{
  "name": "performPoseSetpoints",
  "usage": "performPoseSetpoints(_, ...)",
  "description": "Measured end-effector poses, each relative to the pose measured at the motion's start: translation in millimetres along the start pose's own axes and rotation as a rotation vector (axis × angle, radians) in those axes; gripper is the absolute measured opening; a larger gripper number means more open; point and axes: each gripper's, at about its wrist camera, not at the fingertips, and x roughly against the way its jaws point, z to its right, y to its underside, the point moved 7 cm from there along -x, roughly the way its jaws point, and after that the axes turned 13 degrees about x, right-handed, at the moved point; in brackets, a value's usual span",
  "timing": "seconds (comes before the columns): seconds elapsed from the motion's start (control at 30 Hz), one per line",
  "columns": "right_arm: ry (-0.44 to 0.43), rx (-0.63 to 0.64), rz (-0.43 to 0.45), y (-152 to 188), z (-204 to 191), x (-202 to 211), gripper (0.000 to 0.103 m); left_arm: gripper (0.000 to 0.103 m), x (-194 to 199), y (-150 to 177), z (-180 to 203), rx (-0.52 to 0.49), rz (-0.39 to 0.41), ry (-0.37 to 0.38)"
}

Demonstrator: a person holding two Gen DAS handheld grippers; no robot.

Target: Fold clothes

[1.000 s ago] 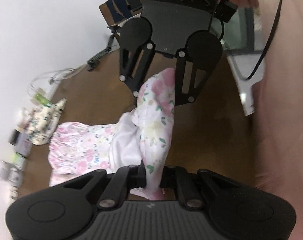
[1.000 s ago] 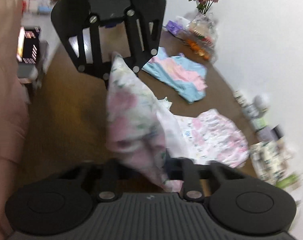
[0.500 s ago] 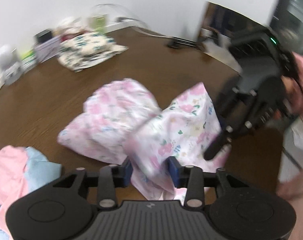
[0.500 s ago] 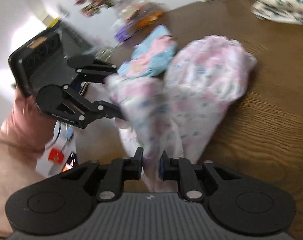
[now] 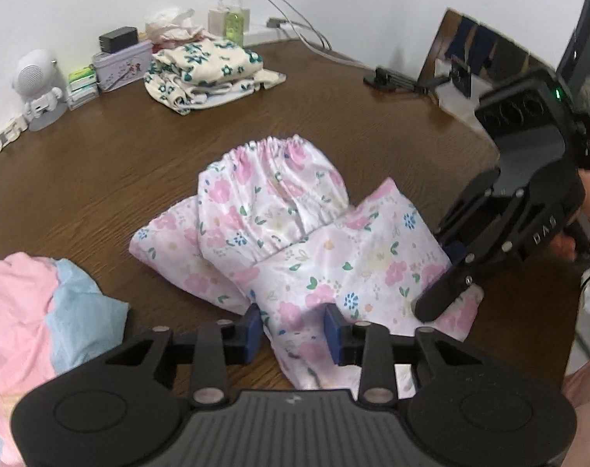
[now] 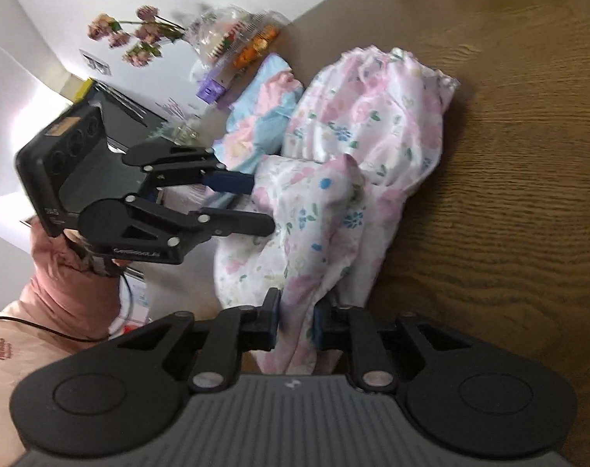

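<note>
Both grippers straddle the floral garment (image 5: 326, 260) on the table (image 5: 139, 163).

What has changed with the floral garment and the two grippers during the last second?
The pink floral satin garment, held up in the air between both grippers a second ago, now lies folded over on the brown wooden table. The left gripper has opened, fabric loose between its fingers. The right gripper still has cloth between its fingers. The green-flowered folded pile stayed in place.
</note>
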Motion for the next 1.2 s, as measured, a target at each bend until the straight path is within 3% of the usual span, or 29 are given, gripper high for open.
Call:
performPoseSetpoints(0.1, -0.042, 0.012, 0.028, -0.9, -10.6, 3.9, 0.017, 0.019, 11.6, 3.0, 5.4, 0.009, 0.019, 0.026)
performPoseSetpoints(0.37, -0.048, -0.049, -0.012, 9.7, -2.7, -14.4, 0.017, 0.019, 0.1, 23.4, 13.6, -0.011, -0.056, 0.002)
performPoseSetpoints(0.5, -0.025, -0.071, 0.015, 7.0, 1.1, -17.3, 0.019, 0.025, -3.4, 21.5, 9.2, 0.016, -0.038, -0.026)
performPoseSetpoints(0.6, -0.003, -0.07, 0.039, 9.4, -3.2, -7.8, 0.031, 0.047, 10.4, 19.6, 9.4, 0.004, 0.035, -0.068)
performPoseSetpoints(0.7, 0.12, 0.018, 0.107, 3.1, -16.7, 17.4, 0.053, 0.054, 36.1, 18.9, 15.4, -0.045, 0.149, -0.13)
performPoseSetpoints(0.8, 0.246, 0.135, 0.184, -3.6, -36.4, 43.8, 0.055, 0.056, 56.3, 22.1, 32.1, -0.147, 0.256, -0.195)
performPoseSetpoints(0.87, 0.324, 0.266, 0.224, -8.7, -58.9, 49.5, 0.054, 0.055, 48.1, 26.5, 36.5, -0.179, 0.26, -0.218)
performPoseSetpoints(0.93, 0.41, 0.411, 0.218, -10.1, -78.8, 40.5, 0.041, 0.043, 37.4, 31.1, 39.6, -0.205, 0.255, -0.238)
performPoseSetpoints(0.97, 0.451, 0.482, 0.199, -8.8, -84.8, 31.4, 0.026, 0.032, 32.0, 33.4, 41.2, -0.218, 0.253, -0.249)
performPoseSetpoints(1.0, 0.489, 0.55, 0.172, -6.7, -89.1, 20.8, 0.018, 0.026, 26.6, 35.7, 42.7, -0.231, 0.251, -0.259)
performPoseSetpoints(1.1, 0.566, 0.644, 0.08, 1.5, -83.1, -11.7, 0.015, 0.024, 10.5, 42.6, 47.5, -0.269, 0.244, -0.29)
performPoseSetpoints(1.2, 0.58, 0.633, 0.055, 8.9, -67.8, -25.0, 0.015, 0.024, -5.5, 49.4, 52.2, -0.307, 0.236, -0.32)
